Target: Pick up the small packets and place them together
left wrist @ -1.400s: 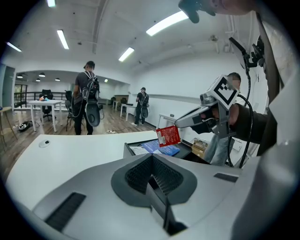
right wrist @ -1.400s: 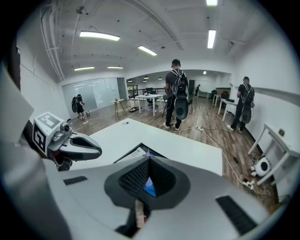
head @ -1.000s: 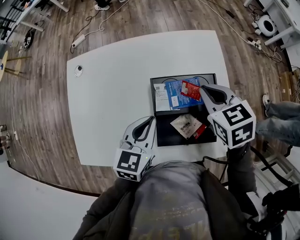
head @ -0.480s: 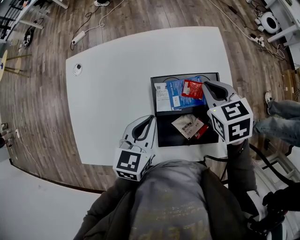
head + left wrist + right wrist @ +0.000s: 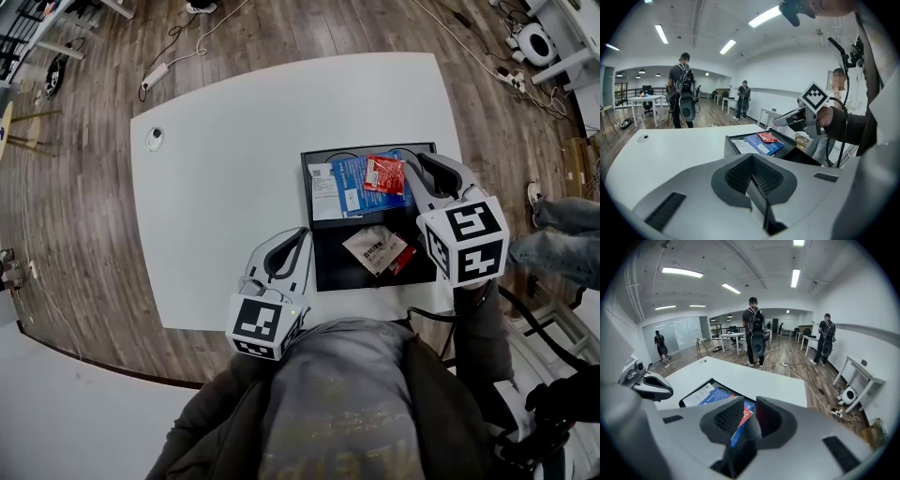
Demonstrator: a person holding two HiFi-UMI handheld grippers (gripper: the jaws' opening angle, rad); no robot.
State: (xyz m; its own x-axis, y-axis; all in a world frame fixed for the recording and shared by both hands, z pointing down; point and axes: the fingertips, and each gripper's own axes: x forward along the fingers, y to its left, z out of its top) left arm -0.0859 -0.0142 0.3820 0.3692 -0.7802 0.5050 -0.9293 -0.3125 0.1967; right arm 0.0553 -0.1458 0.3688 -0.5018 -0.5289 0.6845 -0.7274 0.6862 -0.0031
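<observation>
**A:** Where's the red packet (image 5: 382, 173) now?

**B:** In the black tray (image 5: 323, 274), lying on top of the blue packet (image 5: 347, 187) at the far end. The right gripper (image 5: 749, 405) is right over it. Its jaws have just been opening, and the packet's edge shows in the gap between them, but the pads aren't pressing on it.

**A:** And the other hand?

**B:** The left gripper (image 5: 752, 157) hangs over the white table (image 5: 225, 169), just beside the tray's near left corner. Its jaws are pressed together with nothing in them.

**A:** Anything else in that tray?

**B:** A white printed sheet (image 5: 323, 192) beside the blue packet, touching it. In the nearer half there's a pale packet (image 5: 372, 249) with a red sachet (image 5: 401, 262) poking out from under its right edge — those two sit apart from the pile at the far end.
</observation>
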